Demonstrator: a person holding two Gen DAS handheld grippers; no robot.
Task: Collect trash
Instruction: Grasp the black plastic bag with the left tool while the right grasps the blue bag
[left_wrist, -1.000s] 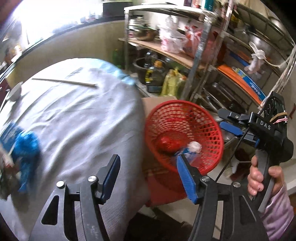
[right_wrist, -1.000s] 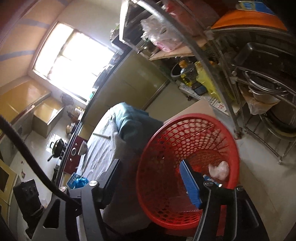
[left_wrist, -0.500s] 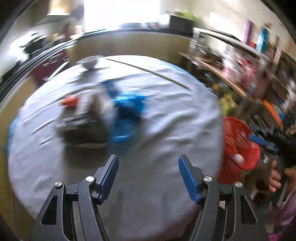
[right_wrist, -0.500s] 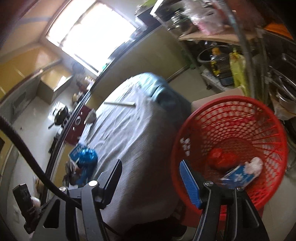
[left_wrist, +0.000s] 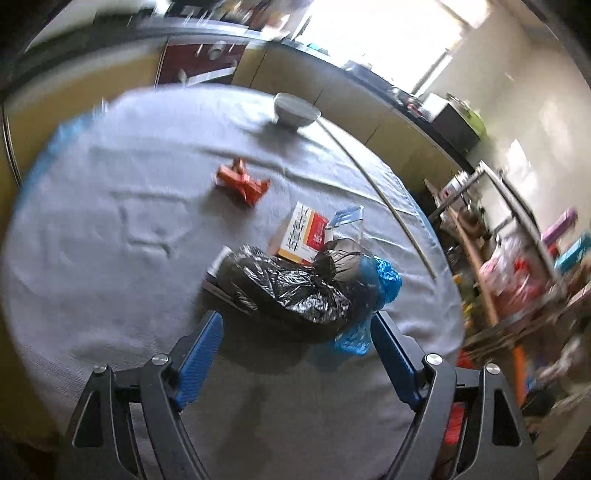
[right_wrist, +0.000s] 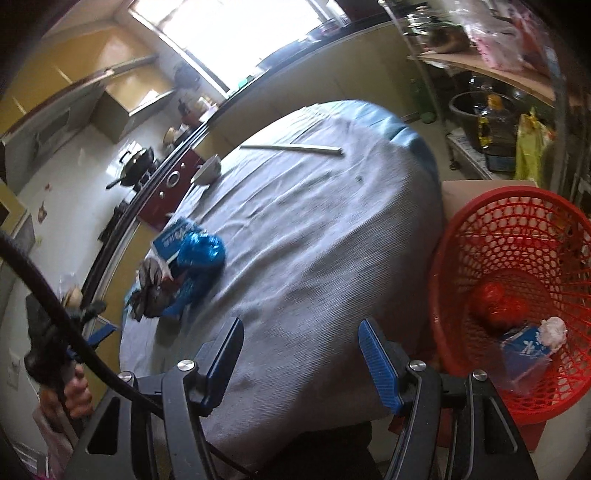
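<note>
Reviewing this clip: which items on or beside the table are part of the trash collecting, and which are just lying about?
Job: black bag, blue bag, orange wrapper, red-and-white carton, red basket.
Lying about: bowl, long stick, shelf clutter.

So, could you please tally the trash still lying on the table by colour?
Black: 1, the black bag
Blue: 2, the blue bag and the blue-and-clear packet
Orange: 1, the orange wrapper
White and red: 1, the carton
Total: 5
</note>
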